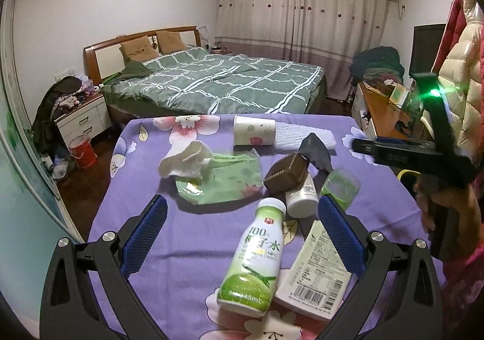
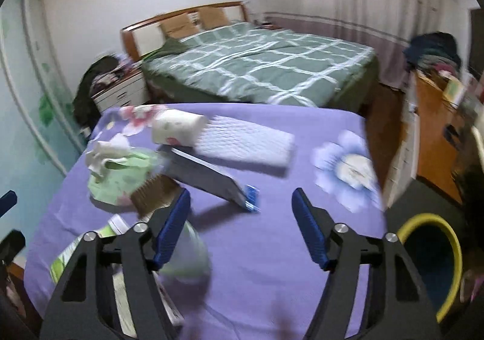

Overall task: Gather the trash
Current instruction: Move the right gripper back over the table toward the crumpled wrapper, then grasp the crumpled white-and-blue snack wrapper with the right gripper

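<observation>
Trash lies on a table under a purple flowered cloth (image 1: 181, 249). A green coconut-water bottle (image 1: 257, 255) lies between the fingers of my left gripper (image 1: 242, 231), which is open and does not touch it. Beside it are a carton (image 1: 314, 273), a small white bottle (image 1: 302, 198), a brown wrapper (image 1: 287, 173), a green plastic cup (image 1: 340, 186), a green bag (image 1: 224, 179), a tissue (image 1: 187, 161) and a paper cup (image 1: 254, 130). My right gripper (image 2: 242, 204) is open over bare cloth, just short of a grey packet (image 2: 208, 176) and white foam netting (image 2: 245, 143).
A yellow-rimmed bin (image 2: 429, 264) stands on the floor off the table's right edge. Beyond the table is a bed with a green checked quilt (image 1: 217, 80). A nightstand (image 1: 81, 119) and a red bucket (image 1: 81, 152) are at the left, a wooden desk (image 1: 381, 116) at the right.
</observation>
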### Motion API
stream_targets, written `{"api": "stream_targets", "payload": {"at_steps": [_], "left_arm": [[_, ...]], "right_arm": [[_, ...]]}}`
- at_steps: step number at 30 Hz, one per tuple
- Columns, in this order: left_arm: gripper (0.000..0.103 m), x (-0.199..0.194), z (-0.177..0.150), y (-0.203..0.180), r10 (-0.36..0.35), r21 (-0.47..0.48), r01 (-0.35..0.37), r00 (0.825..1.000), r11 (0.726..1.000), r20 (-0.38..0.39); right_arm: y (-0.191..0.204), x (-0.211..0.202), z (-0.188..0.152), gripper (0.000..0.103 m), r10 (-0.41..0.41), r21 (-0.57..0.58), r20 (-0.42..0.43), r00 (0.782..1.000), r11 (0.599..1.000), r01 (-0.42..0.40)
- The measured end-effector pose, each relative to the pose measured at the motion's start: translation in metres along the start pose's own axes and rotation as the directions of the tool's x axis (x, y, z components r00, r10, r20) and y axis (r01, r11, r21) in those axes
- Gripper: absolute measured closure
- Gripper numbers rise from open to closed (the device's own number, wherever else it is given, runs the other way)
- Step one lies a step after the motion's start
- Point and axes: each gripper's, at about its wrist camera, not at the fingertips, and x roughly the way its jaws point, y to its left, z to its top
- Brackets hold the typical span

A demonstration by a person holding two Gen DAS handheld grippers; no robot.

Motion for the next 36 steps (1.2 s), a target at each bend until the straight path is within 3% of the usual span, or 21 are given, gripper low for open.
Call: {"api": "stream_targets", "payload": {"at_steps": [7, 14, 15, 16, 18, 19, 22, 27, 31, 33, 35, 36], "left_arm": [[0.005, 0.012, 0.005, 0.01, 0.001, -0.015, -0.002, 1.0, 1.0, -0.009], [0.005, 0.024, 0.002, 0.013, -0.01, -0.023, 0.01, 1.0, 1.0, -0.023], [0.005, 0.025, 0.001, 0.013, -0.01, -0.022, 0.01, 1.0, 1.0, -0.024], [0.005, 0.026, 0.001, 0.013, -0.011, -0.023, 0.011, 1.0, 1.0, -0.026], [0.005, 0.028, 0.0, 0.014, -0.013, -0.027, 0.013, 1.0, 1.0, -0.028], [0.005, 0.028, 0.0, 0.015, -0.014, -0.03, 0.013, 0.999, 0.999, -0.029], [0.005, 0.029, -0.001, 0.015, -0.015, -0.032, 0.014, 0.999, 0.999, -0.03], [0.005, 0.028, -0.001, 0.014, -0.017, -0.027, 0.017, 1.0, 0.999, -0.026], [0.005, 0.025, -0.002, 0.012, -0.02, -0.021, 0.019, 1.0, 1.0, -0.017], [0.005, 0.022, -0.003, 0.011, -0.018, -0.018, 0.018, 1.0, 1.0, -0.013], [0.005, 0.022, -0.003, 0.01, -0.018, -0.019, 0.017, 1.0, 1.0, -0.014], [0.005, 0.022, -0.003, 0.01, -0.019, -0.02, 0.018, 1.0, 1.0, -0.015]], "right_arm": [[0.027, 0.033, 0.02, 0.045, 0.076, -0.067, -0.038, 0.996, 0.995, -0.078], [0.038, 0.054, 0.027, 0.046, 0.047, -0.101, -0.068, 0.997, 0.993, -0.053], [0.038, 0.056, 0.027, 0.051, 0.045, -0.098, -0.077, 0.996, 0.994, -0.052], [0.037, 0.058, 0.027, 0.067, 0.052, -0.093, -0.088, 0.995, 0.994, -0.06], [0.034, 0.059, 0.026, 0.081, 0.059, -0.082, -0.097, 0.994, 0.994, -0.067], [0.031, 0.058, 0.026, 0.097, 0.059, -0.075, -0.1, 0.993, 0.995, -0.067], [0.026, 0.052, 0.026, 0.103, 0.059, -0.056, -0.077, 0.995, 0.996, -0.063], [0.015, 0.033, 0.027, 0.103, 0.051, -0.039, -0.036, 0.998, 0.998, -0.053], [0.0, 0.035, 0.025, 0.103, 0.004, -0.076, -0.063, 0.998, 0.997, -0.009], [-0.014, 0.042, 0.02, 0.096, -0.005, -0.074, -0.116, 0.993, 0.997, -0.004], [-0.032, 0.047, 0.014, 0.073, -0.018, -0.032, -0.141, 0.99, 0.999, 0.013], [-0.04, 0.049, 0.009, 0.069, -0.027, -0.014, -0.15, 0.988, 1.0, 0.025]]}}
